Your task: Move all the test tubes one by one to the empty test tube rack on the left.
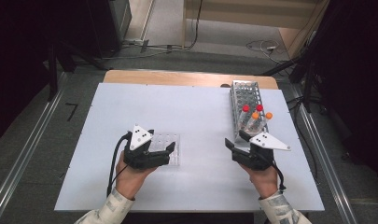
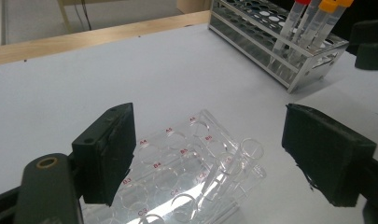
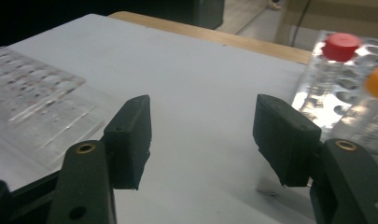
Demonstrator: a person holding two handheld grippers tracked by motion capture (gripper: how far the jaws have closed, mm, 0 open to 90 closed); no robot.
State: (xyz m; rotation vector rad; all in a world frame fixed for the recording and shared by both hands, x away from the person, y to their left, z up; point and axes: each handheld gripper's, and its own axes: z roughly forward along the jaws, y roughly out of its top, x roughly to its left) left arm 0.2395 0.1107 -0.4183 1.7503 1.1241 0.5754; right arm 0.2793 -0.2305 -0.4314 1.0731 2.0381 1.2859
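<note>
A clear plastic well plate [image 1: 170,145] with red well labels lies flat on the white table. My left gripper [image 1: 160,142] hovers over its near side, open; in the left gripper view the plate [image 2: 172,172] shows between and below the wide-apart pads, which do not touch it. What looks like a clear tube [image 2: 245,161] lies at the plate's right edge. My right gripper [image 1: 236,139] stands open and empty just in front of the metal tube rack [image 1: 245,95]. The rack holds capped tubes, two red [image 1: 246,108] and two orange [image 1: 269,115].
The white board [image 1: 191,112] covers a wooden table whose far edge [image 1: 177,77] shows bare. In the right gripper view the plate [image 3: 32,107] is at the left, and the rack [image 3: 336,88] with a red cap [image 3: 340,46] is at the right. Cables cross the floor beyond.
</note>
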